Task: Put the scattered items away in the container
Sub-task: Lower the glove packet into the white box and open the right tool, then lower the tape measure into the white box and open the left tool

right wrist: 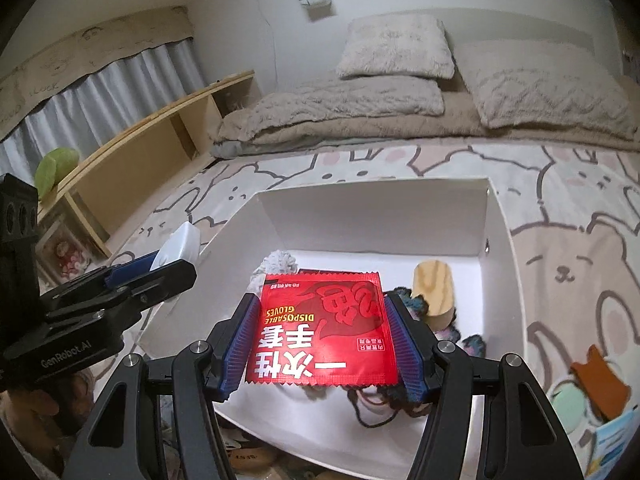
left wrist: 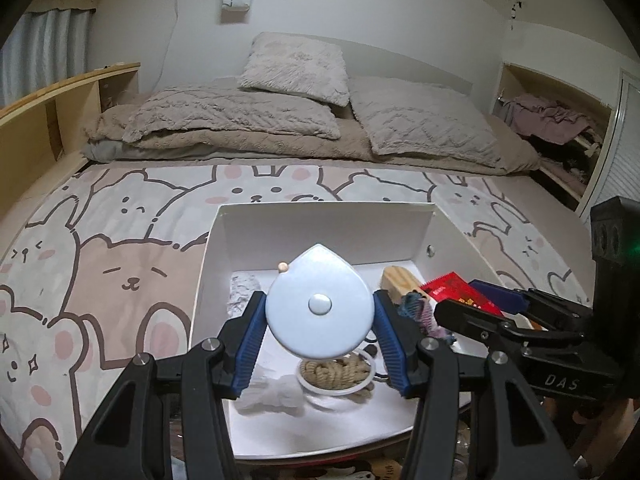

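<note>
Hiding box (right wrist: 496, 216) contents: red packet (right wrist: 320, 328), tape measure (left wrist: 319, 300).

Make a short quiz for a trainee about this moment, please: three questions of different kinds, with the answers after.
1. True or false: the left gripper is shut on a white tape measure above the white box.
2. Multiple choice: what does the right gripper hold? A) a wooden block B) a red packet of gloves C) a coil of rope
3. Fill in: the coil of rope lies ____ the box.

Key:
1. True.
2. B: the red packet of gloves sits between its fingers; the wooden block rests in the box.
3. Inside.
</note>
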`<state>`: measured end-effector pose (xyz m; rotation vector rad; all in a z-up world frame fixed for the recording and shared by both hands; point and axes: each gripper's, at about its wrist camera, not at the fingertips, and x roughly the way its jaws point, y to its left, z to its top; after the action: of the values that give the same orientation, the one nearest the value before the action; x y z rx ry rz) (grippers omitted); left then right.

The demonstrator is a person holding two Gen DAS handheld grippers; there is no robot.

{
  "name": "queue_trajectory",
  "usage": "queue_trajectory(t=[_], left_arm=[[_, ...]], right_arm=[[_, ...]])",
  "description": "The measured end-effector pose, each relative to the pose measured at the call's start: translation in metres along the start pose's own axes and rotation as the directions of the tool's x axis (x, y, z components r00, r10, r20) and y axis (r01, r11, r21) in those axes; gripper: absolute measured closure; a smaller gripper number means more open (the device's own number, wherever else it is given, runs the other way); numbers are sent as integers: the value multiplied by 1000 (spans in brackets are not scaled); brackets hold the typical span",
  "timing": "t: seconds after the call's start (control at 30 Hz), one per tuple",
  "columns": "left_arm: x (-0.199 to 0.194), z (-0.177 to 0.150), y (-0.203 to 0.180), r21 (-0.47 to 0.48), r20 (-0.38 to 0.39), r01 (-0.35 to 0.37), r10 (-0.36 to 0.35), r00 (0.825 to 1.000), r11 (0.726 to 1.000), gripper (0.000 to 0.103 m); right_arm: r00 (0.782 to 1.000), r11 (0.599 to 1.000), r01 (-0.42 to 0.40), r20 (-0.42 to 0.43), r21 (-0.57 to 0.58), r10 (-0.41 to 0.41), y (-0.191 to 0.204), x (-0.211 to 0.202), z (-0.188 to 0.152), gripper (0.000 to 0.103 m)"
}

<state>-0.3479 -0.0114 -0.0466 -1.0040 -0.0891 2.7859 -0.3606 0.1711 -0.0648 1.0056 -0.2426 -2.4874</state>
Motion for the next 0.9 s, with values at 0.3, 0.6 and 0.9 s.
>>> queue_trajectory(t=[0.3,0.6,0.9], left_arm=[[18,-4,2,15,-34,-18,19,999,1000,50],[40,-3,-3,54,-76,-46,50,996,997,50],[57,0,-15,99,-101,-39,49,994,994,50]], right_arm=[[1000,1000,14,0,24,-14,-3,-4,-2,0],[1000,999,12,5,41,-12,-7,-10,-2,0],[1000,999,14,6,38,-14,-11,-18,-6,0]])
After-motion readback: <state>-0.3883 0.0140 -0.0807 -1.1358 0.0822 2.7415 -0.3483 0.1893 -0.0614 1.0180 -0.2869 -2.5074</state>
